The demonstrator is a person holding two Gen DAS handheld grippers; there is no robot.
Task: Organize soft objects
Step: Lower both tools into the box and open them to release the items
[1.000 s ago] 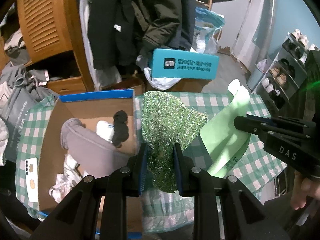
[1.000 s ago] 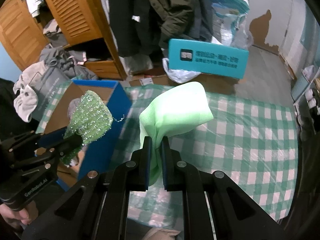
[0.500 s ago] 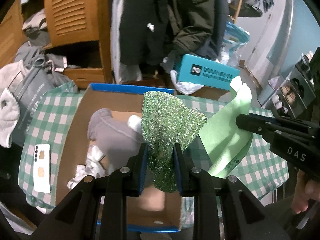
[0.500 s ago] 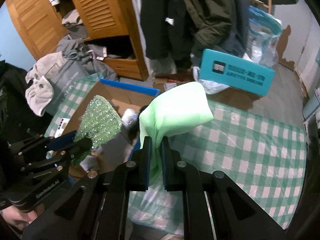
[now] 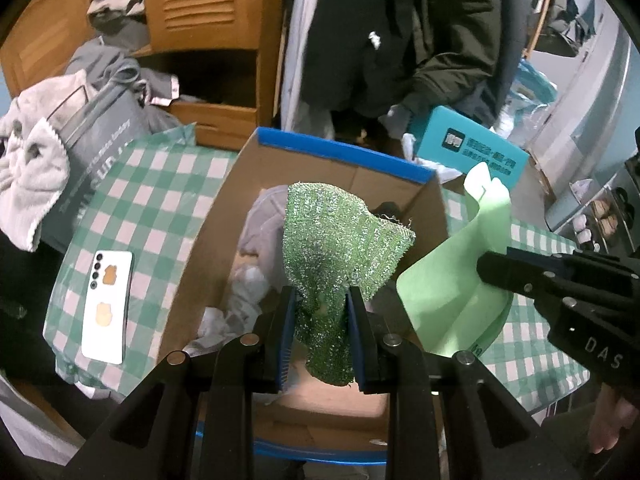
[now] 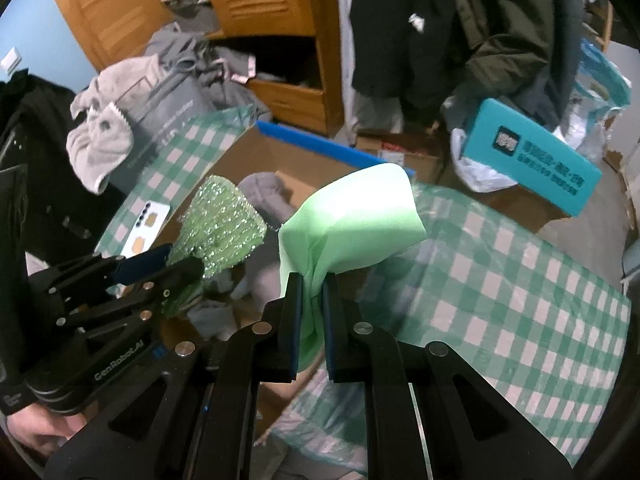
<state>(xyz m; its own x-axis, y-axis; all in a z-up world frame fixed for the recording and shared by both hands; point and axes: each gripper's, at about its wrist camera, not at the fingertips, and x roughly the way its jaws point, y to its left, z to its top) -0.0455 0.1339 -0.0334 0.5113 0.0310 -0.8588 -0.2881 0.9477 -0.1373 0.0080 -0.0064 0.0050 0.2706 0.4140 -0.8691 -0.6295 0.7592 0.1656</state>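
Observation:
My left gripper (image 5: 320,300) is shut on a sparkly green knitted cloth (image 5: 340,240), which hangs over the open cardboard box (image 5: 340,156) with blue edges. The right wrist view shows that same cloth (image 6: 220,224) held by the left gripper (image 6: 176,264) at the left. My right gripper (image 6: 312,284) is shut on a smooth light green cloth (image 6: 356,216), held above the box's right side. In the left wrist view this light green cloth (image 5: 460,280) hangs at the right. Grey and white soft items (image 5: 260,232) lie inside the box.
A white phone (image 5: 106,304) lies on the green checked tablecloth (image 5: 152,208) left of the box. A teal box (image 6: 532,156), a wooden cabinet (image 6: 256,4), hanging dark jackets (image 5: 420,32) and a pile of grey clothes (image 6: 120,92) stand behind the table.
Both grippers have carried their cloths leftward, from over the tablecloth to over the cardboard box. The phone and the box's left side have come into view.

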